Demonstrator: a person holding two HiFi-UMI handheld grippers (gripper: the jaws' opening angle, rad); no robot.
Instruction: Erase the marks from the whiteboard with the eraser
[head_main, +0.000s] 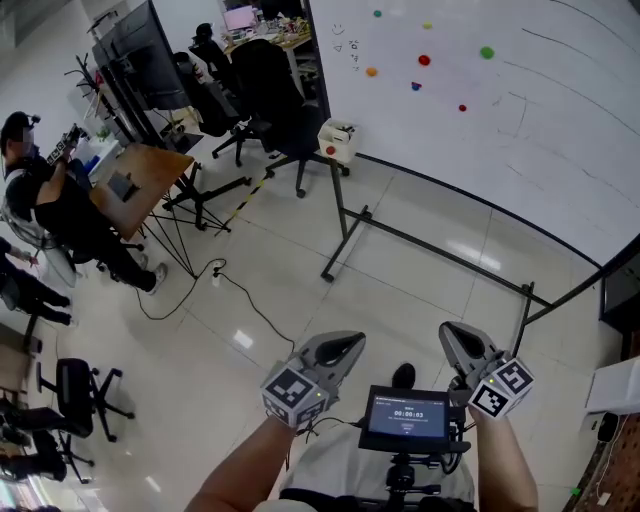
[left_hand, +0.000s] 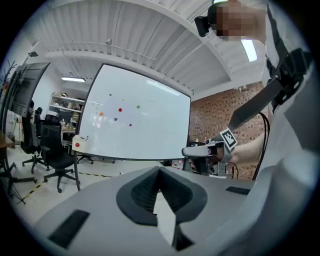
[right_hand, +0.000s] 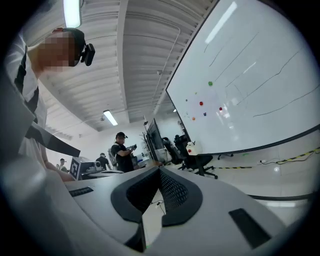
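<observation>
Head view: whiteboard (head_main: 500, 130) stands on a black floor frame, upper right. On it are thin dark line marks (head_main: 556, 40) at right, small scribbles near the top left corner, and coloured dots (head_main: 424, 60). White box (head_main: 337, 140) with a red spot sits at the board's lower left corner; can't tell if it's the eraser. Left claw (head_main: 349, 343) and right claw (head_main: 451, 334) are both at the bottom of the frame over the tiled floor (head_main: 300, 270), well apart from the board. Both are closed and empty. A small screen (head_main: 407, 418) sits between the forearms. Office chairs (head_main: 268, 90) are left of the board, and a seated person (head_main: 45, 200) is at the far left by a tilted wooden surface (head_main: 140, 180).

Left gripper view: left claw (left_hand: 160, 172) is closed with its tips meeting, nothing in it. The board is ahead, well apart, with the white box at its lower left corner. Right claw shows at right, level, in front of a brick wall (left_hand: 220, 112). Chair at left.

Right gripper view: right claw (right_hand: 160, 172) has its tips together, nothing held. The board fills the upper right, with line marks and dots visible. The box is at the board's far corner. A standing person (right_hand: 121, 150) is left of centre.
</observation>
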